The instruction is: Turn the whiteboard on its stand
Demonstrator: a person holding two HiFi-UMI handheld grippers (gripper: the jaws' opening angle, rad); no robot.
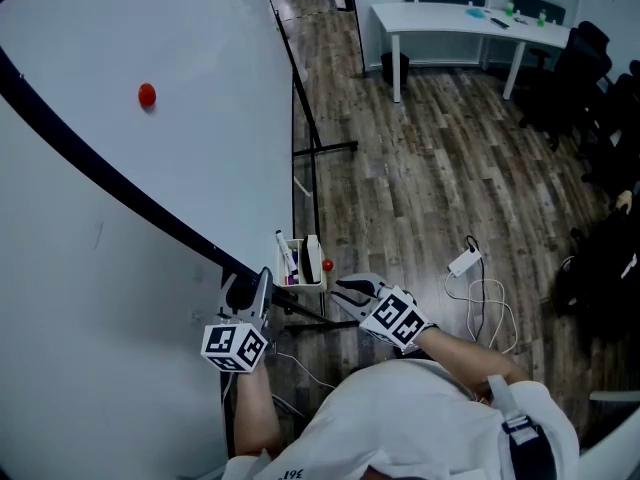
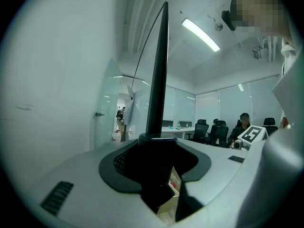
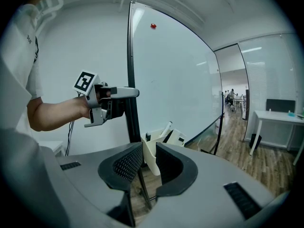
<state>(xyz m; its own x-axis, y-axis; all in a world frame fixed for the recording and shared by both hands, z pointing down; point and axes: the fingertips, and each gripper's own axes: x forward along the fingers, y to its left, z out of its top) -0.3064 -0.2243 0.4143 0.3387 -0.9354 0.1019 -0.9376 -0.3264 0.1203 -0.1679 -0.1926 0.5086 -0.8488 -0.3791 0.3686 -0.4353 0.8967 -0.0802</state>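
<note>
L gripper [image 1: 247,290] is clamping board frame [image 2: 159,70], R gripper [image 1: 345,290] pinching tray [image 1: 312,260]; turning's risking tray snapping, pens [image 1: 287,253] spilling.

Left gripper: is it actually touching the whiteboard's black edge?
Touching. In the left gripper view, the whiteboard's black edge fills the gap between the jaws of the left gripper, pressed against both pads.

The bare left forearm [image 1: 256,408] and right forearm [image 1: 462,346] reach forward side by side. The grey left gripper [image 1: 248,298], roughly level, clamps the whiteboard's black frame edge [image 2: 159,70]. The grey right gripper [image 1: 345,288], tilted slightly down, pinches a cream plastic tray wall [image 3: 148,156].
</note>
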